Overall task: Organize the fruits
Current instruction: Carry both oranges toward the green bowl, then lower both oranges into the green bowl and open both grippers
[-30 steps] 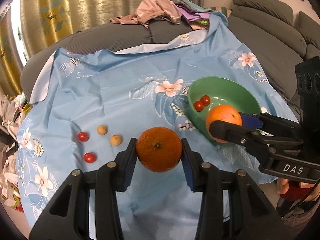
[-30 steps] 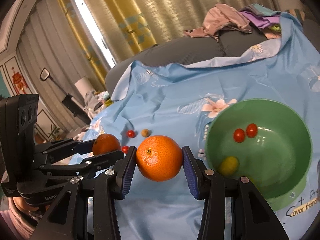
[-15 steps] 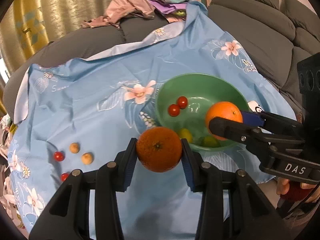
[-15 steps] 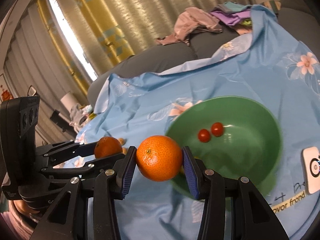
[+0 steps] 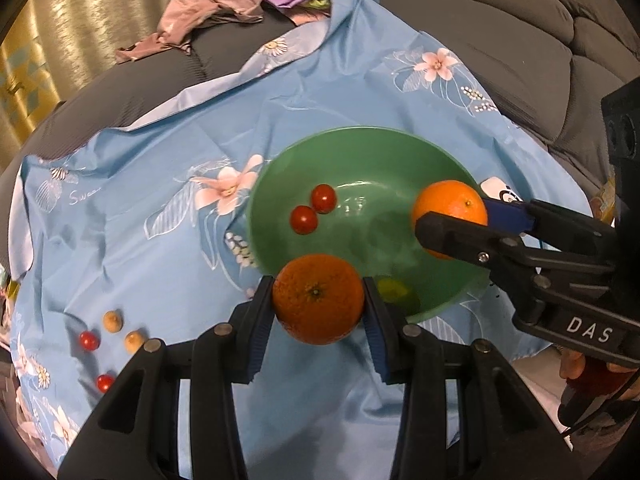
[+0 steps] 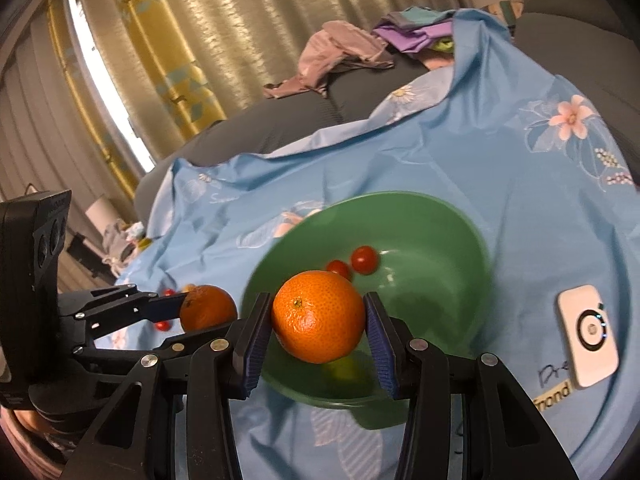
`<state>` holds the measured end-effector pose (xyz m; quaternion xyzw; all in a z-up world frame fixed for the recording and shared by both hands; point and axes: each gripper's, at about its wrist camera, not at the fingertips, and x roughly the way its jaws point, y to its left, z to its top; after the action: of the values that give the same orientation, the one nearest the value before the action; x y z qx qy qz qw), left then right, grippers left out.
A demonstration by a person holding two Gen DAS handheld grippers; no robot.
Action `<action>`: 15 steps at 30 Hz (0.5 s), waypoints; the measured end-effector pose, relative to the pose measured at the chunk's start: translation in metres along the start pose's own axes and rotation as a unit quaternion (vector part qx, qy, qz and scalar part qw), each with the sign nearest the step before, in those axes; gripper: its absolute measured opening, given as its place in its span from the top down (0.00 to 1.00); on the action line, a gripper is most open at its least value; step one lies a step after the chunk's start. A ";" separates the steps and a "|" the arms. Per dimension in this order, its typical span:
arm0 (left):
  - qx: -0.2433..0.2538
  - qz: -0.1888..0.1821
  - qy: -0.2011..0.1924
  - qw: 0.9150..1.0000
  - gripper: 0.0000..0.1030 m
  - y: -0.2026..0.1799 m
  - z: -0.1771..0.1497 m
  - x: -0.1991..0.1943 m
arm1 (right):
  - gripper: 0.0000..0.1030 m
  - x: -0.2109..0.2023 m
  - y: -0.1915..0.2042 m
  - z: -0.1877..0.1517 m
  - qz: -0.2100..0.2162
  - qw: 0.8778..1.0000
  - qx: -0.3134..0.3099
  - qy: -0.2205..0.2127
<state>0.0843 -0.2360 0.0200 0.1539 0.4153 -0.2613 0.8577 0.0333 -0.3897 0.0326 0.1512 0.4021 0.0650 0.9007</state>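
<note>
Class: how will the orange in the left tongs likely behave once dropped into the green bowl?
The orange is round, so it will probably roll down the bowl wall. It may bump the tomatoes. Its dimpled skin seems grippy, not slippery.

Gold curtains (image 6: pixel 224 32) hang behind a grey sofa (image 5: pixel 500 40) strewn with clothes (image 5: pixel 208 12).

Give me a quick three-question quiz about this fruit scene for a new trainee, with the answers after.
1. True or false: each gripper, left gripper and right gripper, holds an orange.
2. How many red tomatoes lie in the green bowl?
3. Which is over the bowl's inside: A) left orange B) right orange C) neither?

Key: 1 true; 2 two; 3 B. The left orange is only at the near rim.
</note>
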 end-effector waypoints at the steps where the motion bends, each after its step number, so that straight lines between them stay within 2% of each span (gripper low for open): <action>1: 0.002 -0.001 0.001 1.000 0.59 -0.001 0.001 0.002 | 0.54 0.000 -0.002 0.000 -0.006 1.000 0.000 0.001; 15: 0.017 -0.003 0.033 0.999 0.59 -0.009 0.008 0.032 | 0.54 0.007 -0.015 -0.001 -0.039 0.999 -0.005 0.016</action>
<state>0.1014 -0.2574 -0.0011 0.1754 0.4395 -0.2652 0.8401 0.0373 -0.4017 0.0226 0.1303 0.4216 0.0345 0.8967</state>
